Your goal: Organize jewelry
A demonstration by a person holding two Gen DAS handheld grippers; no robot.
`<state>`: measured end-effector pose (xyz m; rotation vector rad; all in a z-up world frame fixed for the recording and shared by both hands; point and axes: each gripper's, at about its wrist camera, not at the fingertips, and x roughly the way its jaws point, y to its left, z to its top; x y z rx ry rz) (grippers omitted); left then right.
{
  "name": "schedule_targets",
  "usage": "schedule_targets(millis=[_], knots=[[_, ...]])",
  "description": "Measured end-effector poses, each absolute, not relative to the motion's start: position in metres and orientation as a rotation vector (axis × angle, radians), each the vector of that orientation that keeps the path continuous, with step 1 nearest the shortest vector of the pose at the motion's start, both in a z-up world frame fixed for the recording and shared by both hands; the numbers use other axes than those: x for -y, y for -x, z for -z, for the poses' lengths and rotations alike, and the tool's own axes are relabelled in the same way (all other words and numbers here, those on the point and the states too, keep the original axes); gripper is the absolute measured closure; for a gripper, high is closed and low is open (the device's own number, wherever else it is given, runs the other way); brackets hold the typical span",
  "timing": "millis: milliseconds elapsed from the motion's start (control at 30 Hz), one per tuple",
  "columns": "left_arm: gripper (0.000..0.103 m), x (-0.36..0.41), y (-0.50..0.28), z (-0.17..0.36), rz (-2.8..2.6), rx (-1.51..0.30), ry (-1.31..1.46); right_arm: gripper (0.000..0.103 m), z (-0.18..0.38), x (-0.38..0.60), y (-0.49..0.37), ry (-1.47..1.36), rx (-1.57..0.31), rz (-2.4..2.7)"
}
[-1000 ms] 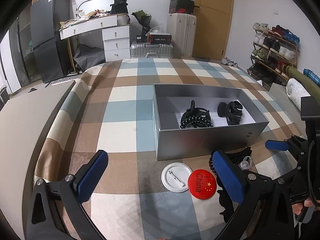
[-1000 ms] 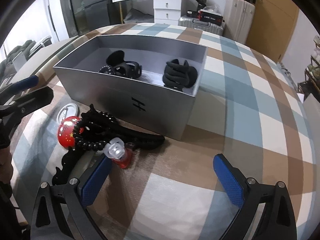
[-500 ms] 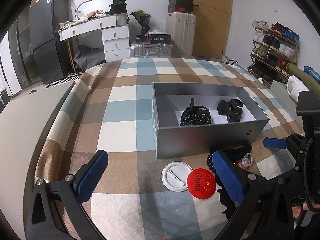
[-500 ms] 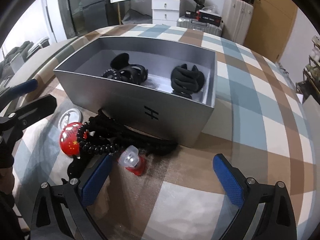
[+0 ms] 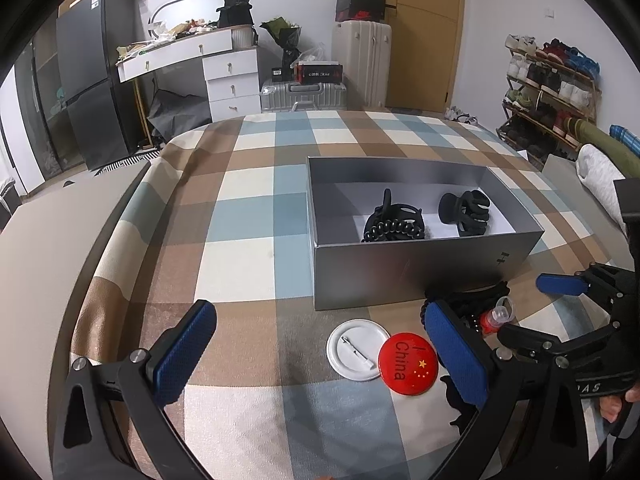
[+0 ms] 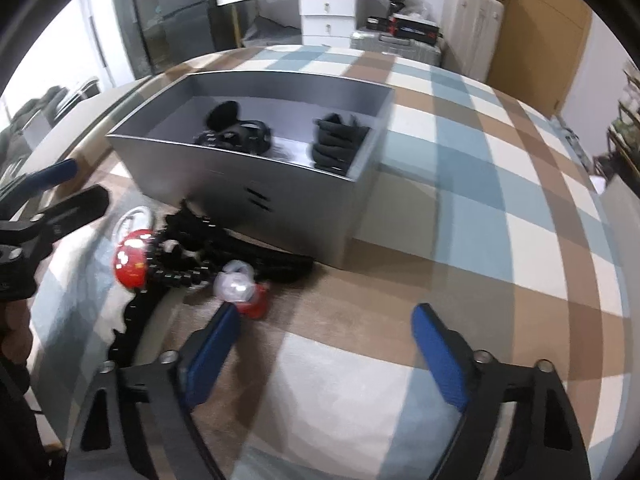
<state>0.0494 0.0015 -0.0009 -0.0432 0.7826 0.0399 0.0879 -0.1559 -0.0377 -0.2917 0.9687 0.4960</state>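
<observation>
A grey open box sits on the checked bedspread and holds two black hair claws. In front of it lie a white badge, a red "China" badge, a black bead bracelet, black clips and a small red bottle with a clear cap. My left gripper is open above the badges. My right gripper is open, its left pad just beside the small bottle.
The bed's edge curves along the left. Beyond it stand a white desk with drawers, suitcases, a dark cabinet and a shoe rack at the right.
My right gripper has moved forward and left toward the small bottle and the pile; its view is blurred by motion. The left gripper has stayed almost still.
</observation>
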Motion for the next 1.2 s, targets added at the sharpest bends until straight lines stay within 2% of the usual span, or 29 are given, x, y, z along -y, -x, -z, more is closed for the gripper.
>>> schedule_targets(millis=[33, 167, 300, 367, 433, 600, 1200], knots=[[0.001, -0.002, -0.049, 0.001, -0.04, -0.782, 0.042, 0.028, 0.037, 0.154, -0.086, 0.297, -0.963, -0.505], [0.001, -0.001, -0.048, 0.001, -0.038, -0.785, 0.043, 0.045, 0.035, 0.144, -0.08, 0.315, -0.947, -0.555], [0.001, 0.0, -0.048, 0.001, -0.032, -0.792, 0.032, 0.057, 0.034, 0.138, -0.079, 0.32, -0.941, -0.583], [0.001, 0.0, -0.048, 0.001, -0.03, -0.796, 0.033, 0.059, 0.035, 0.135, -0.078, 0.328, -0.938, -0.59], [0.001, 0.0, -0.049, 0.002, -0.026, -0.803, 0.028, 0.069, 0.035, 0.133, -0.076, 0.33, -0.932, -0.607], [0.001, 0.004, -0.048, 0.002, -0.017, -0.807, 0.018, 0.086, 0.034, 0.133, -0.076, 0.315, -0.921, -0.633], [0.002, 0.017, -0.048, 0.016, 0.118, -0.917, -0.015, 0.087, 0.0, 0.161, -0.071, 0.215, -0.834, -0.665]])
